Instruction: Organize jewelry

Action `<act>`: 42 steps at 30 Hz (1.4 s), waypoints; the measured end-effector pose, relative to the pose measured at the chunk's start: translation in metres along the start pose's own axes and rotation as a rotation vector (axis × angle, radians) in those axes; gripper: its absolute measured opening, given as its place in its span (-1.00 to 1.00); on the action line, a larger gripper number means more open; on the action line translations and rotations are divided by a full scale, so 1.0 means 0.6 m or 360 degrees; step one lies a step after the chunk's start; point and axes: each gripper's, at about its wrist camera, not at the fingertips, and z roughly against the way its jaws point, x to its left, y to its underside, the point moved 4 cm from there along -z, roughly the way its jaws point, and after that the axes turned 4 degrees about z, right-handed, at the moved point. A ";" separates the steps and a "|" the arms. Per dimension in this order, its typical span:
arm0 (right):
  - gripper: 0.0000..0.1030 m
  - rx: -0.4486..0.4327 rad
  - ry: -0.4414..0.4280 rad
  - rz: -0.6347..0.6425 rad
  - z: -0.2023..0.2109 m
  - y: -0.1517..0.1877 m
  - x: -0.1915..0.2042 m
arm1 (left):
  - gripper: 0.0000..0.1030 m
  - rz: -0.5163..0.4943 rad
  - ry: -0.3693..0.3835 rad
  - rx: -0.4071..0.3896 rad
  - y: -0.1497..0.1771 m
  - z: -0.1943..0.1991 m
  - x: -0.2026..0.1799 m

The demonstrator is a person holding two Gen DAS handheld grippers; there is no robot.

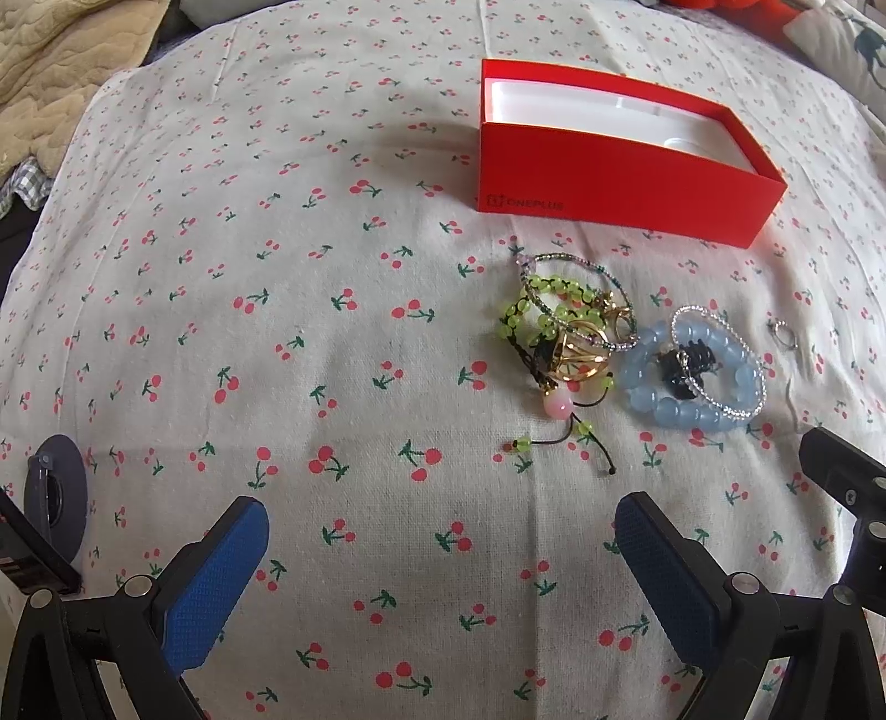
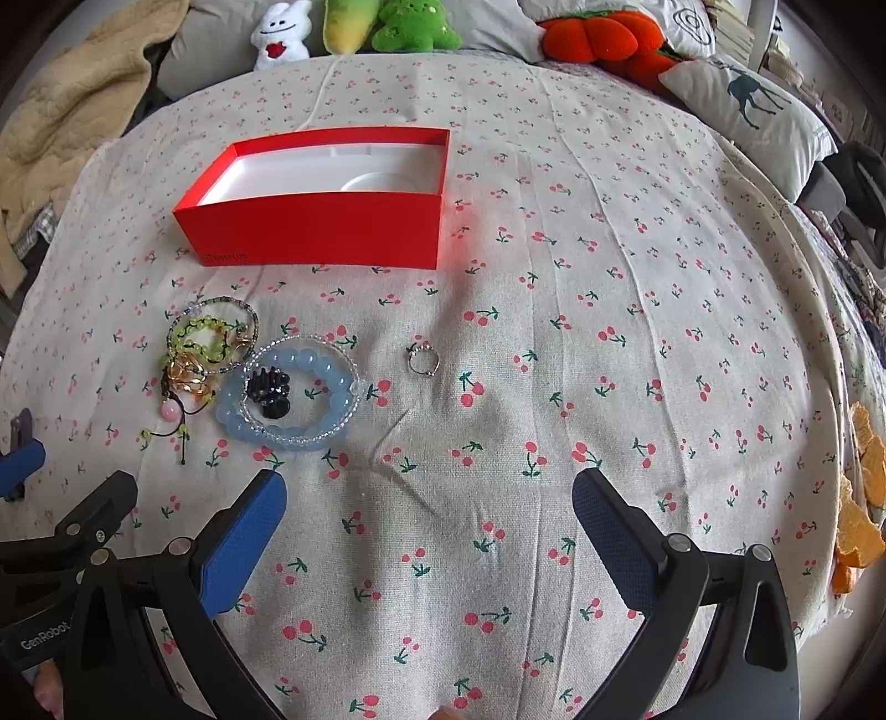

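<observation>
Your left gripper [image 1: 443, 559] hangs low over a cherry-print cloth [image 1: 277, 332], its blue-padded fingers [image 1: 216, 587] spread wide apart with nothing between them. Your right gripper [image 2: 429, 531] is likewise spread and empty above the same cloth [image 2: 609, 277], and the tip of the left one shows at about 9 o'clock in the right wrist view. In the left wrist view, a red box [image 1: 614, 183] with a white tray inside sits open at roughly 1 o'clock, its lid off and nothing visible in it. Just below it, toward 2 o'clock from the frame's centre, lies the jewelry in two clusters: a tangle of green beaded bracelets [image 1: 531, 315] with a thin beaded bangle [image 1: 559, 266], a gold piece [image 1: 581, 354] and a pink bead [image 1: 556, 407] on a dark cord, and just beside it to the right a pale blue bead bracelet [image 1: 681, 410] overlapped by a clear beaded bracelet [image 1: 725, 332], with a small black hair clip [image 1: 684, 368] lying inside the blue ring. A small silver ring [image 1: 782, 332] lies alone at 3 o'clock of that cluster, apart from it. From the right wrist view the box [image 2: 315, 232] stands at 11 o'clock, the jewelry pile at 9 to 10 o'clock, and the ring [image 2: 425, 361] near the middle of the frame. Plush toys [image 2: 410, 25] and a pillow [image 2: 747, 111] line the far edge at 12 to 1 o'clock.
</observation>
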 end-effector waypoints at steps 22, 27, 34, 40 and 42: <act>1.00 -0.0099 -0.0020 0.0015 0.003 -0.008 -0.001 | 1.00 0.0001 0.0029 0.0021 -0.004 0.005 -0.002; 1.00 -0.0065 -0.0036 0.0014 0.009 -0.012 0.001 | 1.00 -0.0009 0.0087 0.0033 -0.010 0.013 -0.005; 1.00 -0.0017 -0.0058 0.0051 0.019 -0.025 0.009 | 1.00 -0.0073 0.0132 0.0023 -0.031 0.034 -0.010; 1.00 -0.0005 -0.0073 0.0059 0.031 -0.053 0.011 | 1.00 -0.0098 0.0107 -0.0023 -0.070 0.051 0.001; 1.00 0.0001 -0.0071 0.0061 0.034 -0.064 0.011 | 1.00 -0.0104 0.0104 -0.0018 -0.080 0.049 0.005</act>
